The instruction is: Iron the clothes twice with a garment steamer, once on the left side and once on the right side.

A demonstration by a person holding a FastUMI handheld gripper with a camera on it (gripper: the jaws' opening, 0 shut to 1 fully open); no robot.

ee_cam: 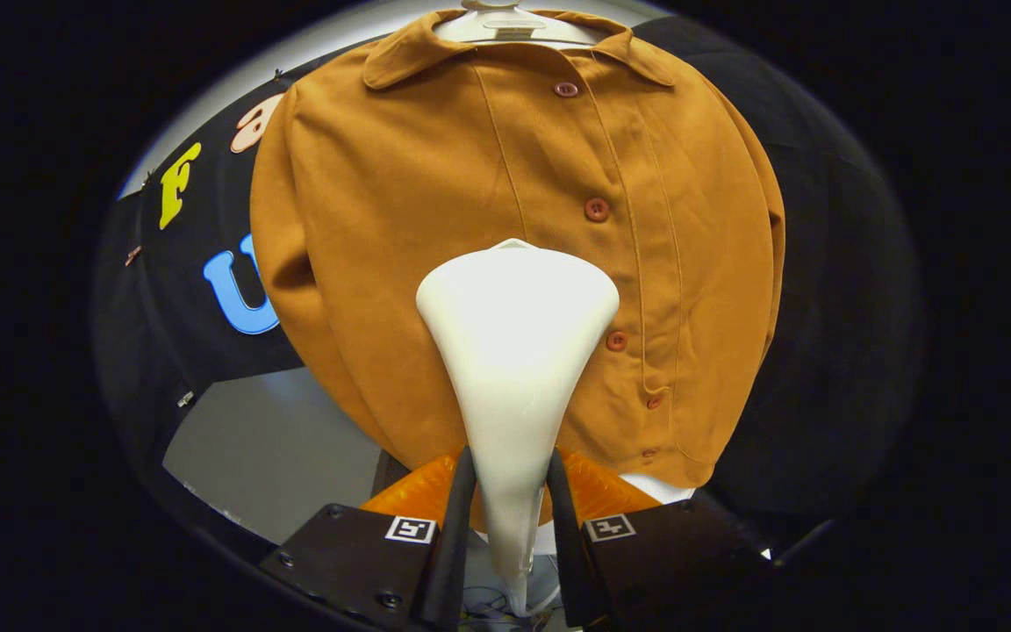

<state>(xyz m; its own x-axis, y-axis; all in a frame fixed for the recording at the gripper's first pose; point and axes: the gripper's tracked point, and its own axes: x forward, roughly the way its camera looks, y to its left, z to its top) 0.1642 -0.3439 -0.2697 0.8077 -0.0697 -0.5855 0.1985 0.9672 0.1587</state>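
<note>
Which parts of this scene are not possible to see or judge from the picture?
- Steamer: its front face points away; contact with the shirt cannot be judged.
- Shirt middle: hidden behind the steamer head.
- Hanger: its hook is cut off at the top.
- Gripper: the jaws press the steamer handle on both sides.
</note>
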